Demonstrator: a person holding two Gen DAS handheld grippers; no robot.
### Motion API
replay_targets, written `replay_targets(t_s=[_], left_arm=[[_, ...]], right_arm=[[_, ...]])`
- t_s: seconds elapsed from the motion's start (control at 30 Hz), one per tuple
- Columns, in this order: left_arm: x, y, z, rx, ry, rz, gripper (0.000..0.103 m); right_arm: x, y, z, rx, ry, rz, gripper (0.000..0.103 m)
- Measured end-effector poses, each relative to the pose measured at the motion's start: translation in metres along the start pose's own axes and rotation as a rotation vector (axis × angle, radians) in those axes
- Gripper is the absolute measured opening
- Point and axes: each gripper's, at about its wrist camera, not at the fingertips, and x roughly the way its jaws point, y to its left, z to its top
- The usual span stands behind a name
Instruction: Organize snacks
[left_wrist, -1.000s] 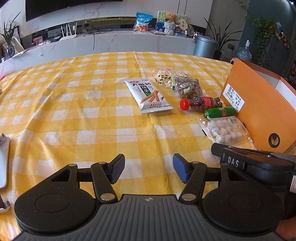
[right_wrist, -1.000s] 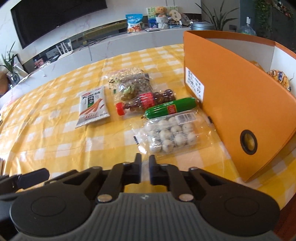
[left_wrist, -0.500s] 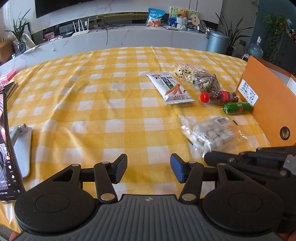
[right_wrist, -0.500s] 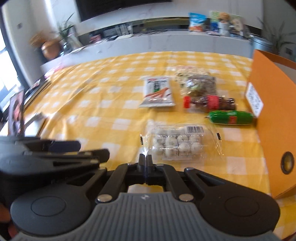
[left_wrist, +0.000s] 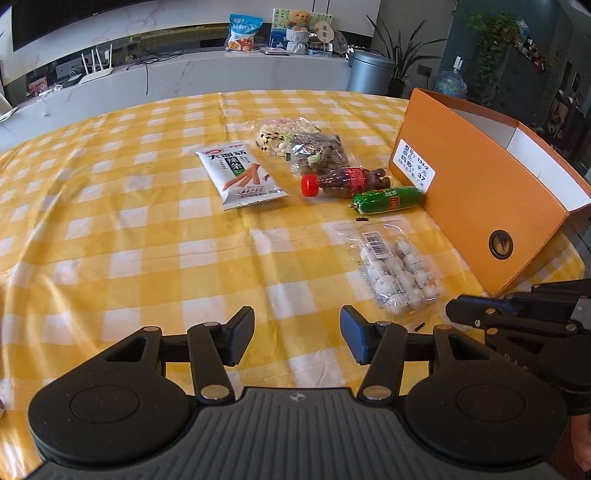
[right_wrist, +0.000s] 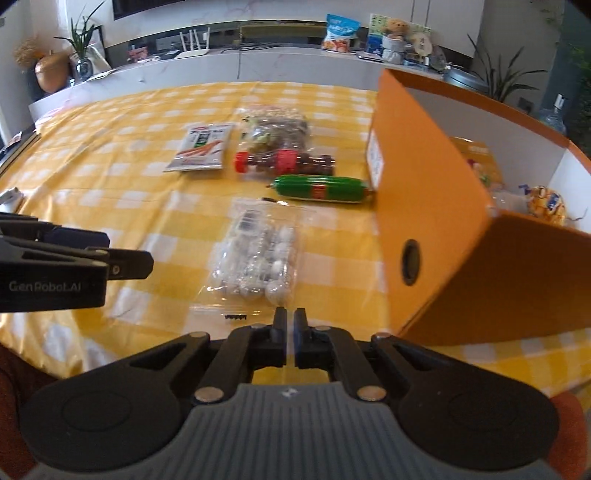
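Snacks inside the open orange cardboard box (right_wrist: 424, 192) show only from our right wrist; the clear bag of white sweets (left_wrist: 395, 271) lies beside it on the tablecloth. Left gripper (left_wrist: 297, 338) gapes empty; right gripper (right_wrist: 290, 338) is pressed together.

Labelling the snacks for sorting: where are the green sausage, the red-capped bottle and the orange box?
Green plastic-wrapped sausage (left_wrist: 386, 199): left wrist view, mid-length.
Red-capped brown bottle (left_wrist: 347, 181): left wrist view, label.
Orange cardboard box (right_wrist: 424, 206): right wrist view, outer side wall.
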Motion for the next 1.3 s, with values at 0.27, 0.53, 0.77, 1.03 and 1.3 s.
replay_targets(t_s=[0.27, 0.53, 0.77, 1.03, 1.3], left_arm=[[-0.003, 0.005, 0.002, -0.008, 0.000, 0.037, 0.063], [-0.002, 0.021, 0.018, -0.078, -0.060, 0.068, 0.076], [0.022, 0.030, 0.041, -0.121, -0.080, 0.060, 0.076], [0.060, 0.031, 0.058, 0.031, -0.079, 0.111, 0.065], [0.076, 0.024, 0.063, 0.121, -0.052, 0.130, 0.040]], right_arm=[[-0.004, 0.008, 0.019, 0.013, -0.077, 0.025, 0.049], [0.029, 0.012, 0.037, 0.096, -0.016, 0.023, 0.068], [0.041, 0.014, 0.039, 0.101, -0.014, 0.045, 0.055], [0.050, 0.011, 0.050, 0.082, -0.004, 0.057, 0.055], [0.051, 0.010, 0.048, 0.090, -0.001, 0.066, 0.057]])
